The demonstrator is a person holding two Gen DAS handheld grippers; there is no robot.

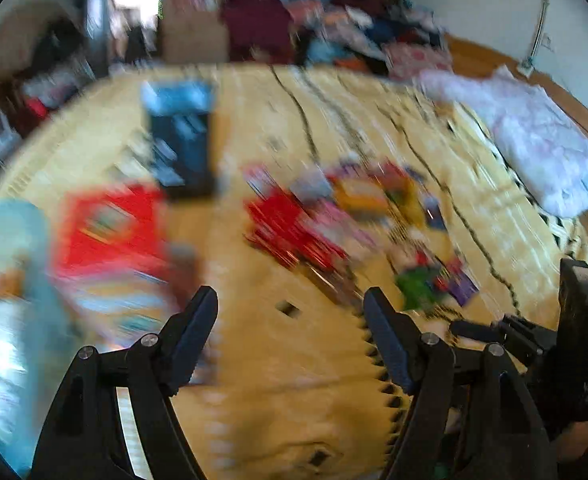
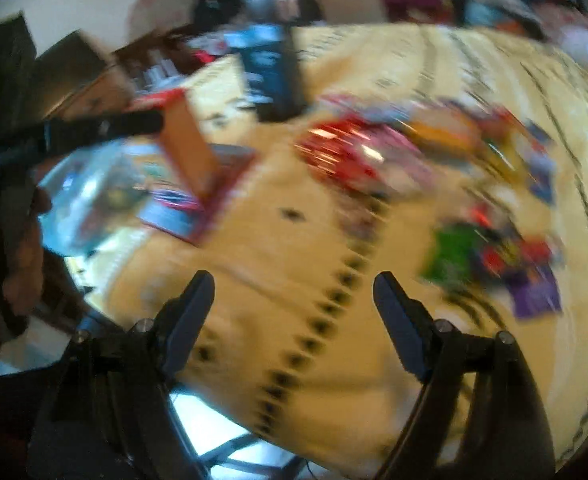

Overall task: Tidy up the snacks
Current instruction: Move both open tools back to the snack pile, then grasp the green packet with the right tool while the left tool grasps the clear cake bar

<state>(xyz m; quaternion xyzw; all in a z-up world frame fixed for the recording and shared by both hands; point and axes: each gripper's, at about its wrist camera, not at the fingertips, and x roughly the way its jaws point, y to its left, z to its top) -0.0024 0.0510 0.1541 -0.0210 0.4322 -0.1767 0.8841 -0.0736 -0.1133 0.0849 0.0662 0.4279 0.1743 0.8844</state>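
Both views heavily blurred. Snack packets (image 1: 346,208) lie in a loose heap mid-bed on the yellow blanket (image 1: 278,380), well ahead of both grippers. A red box (image 1: 110,224) sits apart from the heap, flap up, a dark box (image 1: 184,140) beyond it. Left gripper (image 1: 290,328): jaws wide, nothing between them. Right gripper (image 2: 294,312): jaws wide, empty. Judgement: packets look light, thin, crinkly foil or film, likely slippery and crushable. Best taken by a sealed edge or corner, gently; the soft blanket may give underneath.
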